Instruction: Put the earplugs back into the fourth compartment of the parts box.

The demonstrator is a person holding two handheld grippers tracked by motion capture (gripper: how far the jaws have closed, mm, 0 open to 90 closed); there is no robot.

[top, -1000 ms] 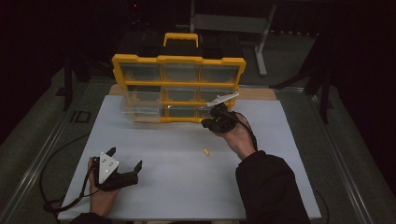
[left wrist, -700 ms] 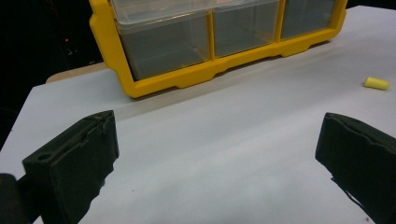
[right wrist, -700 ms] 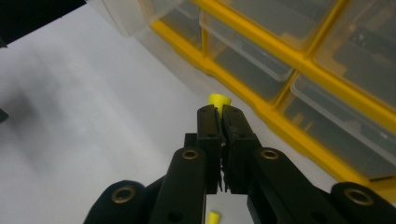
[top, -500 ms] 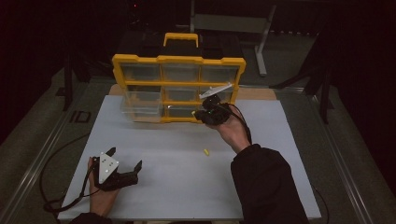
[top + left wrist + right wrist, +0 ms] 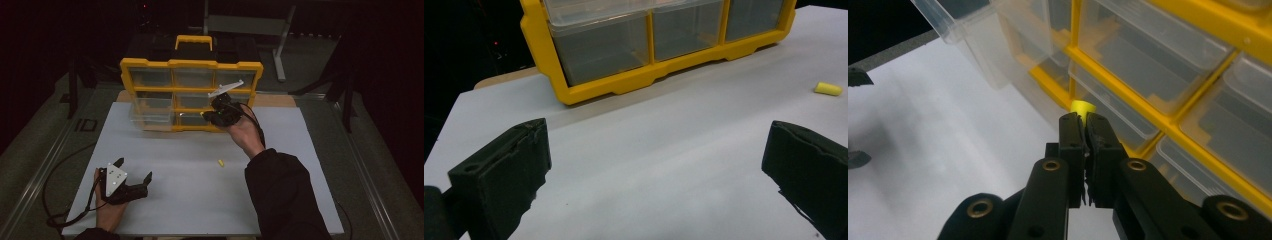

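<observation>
Black jaws of the right hand-held gripper [image 5: 1083, 120] pinch a small yellow earplug [image 5: 1082, 107], held at the front of the yellow drawer organizer [image 5: 190, 64], at 12 o'clock on the white tabletop [image 5: 200, 195]. A second earplug [image 5: 220, 162] lies near centre. At 7 o'clock, the left hand-held gripper [image 5: 131, 172] rests wide open, holding nothing.
</observation>
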